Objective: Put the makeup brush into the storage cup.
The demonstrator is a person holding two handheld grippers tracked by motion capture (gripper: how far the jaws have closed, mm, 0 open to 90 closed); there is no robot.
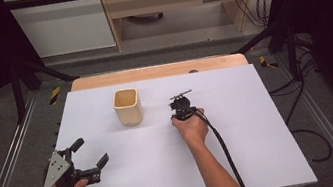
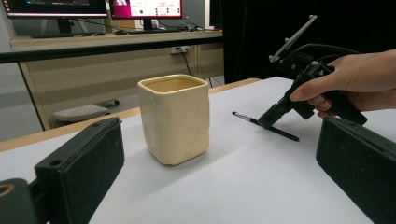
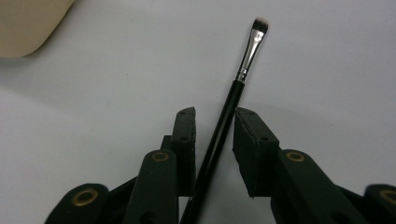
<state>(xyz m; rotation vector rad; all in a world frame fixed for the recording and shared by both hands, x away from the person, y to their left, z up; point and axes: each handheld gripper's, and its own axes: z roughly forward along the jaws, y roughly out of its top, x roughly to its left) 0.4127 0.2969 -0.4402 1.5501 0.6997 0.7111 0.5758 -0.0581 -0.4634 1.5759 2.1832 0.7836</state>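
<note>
- Brush [image 3: 224, 116], a slim black-handled makeup brush with a metal ferrule and pale tip, is seen lying flat on the white worktop [image 1: 246, 162], its handle running between the jaws of the right gripper [image 3: 214, 122] and its bristles pointing ahead of them.
- Right gripper jaws are set narrowly apart on either side of the handle; the left jaw is just beside it and a slight gap is visible at the right jaw, so no pinch is judged to be made yet.
- That gripper is tilted nose-down onto the worktop, presumably so that the thin handle can be straddled and closed on low.
- Cream cup [image 1: 127, 106] stands upright ahead and to the left of the right gripper, its open mouth up, probably as the place where the brush is to be dropped.
- Left gripper [image 1: 91, 157] is held spread wide and empty, well back from the cup, apparently kept out of the way.
</note>
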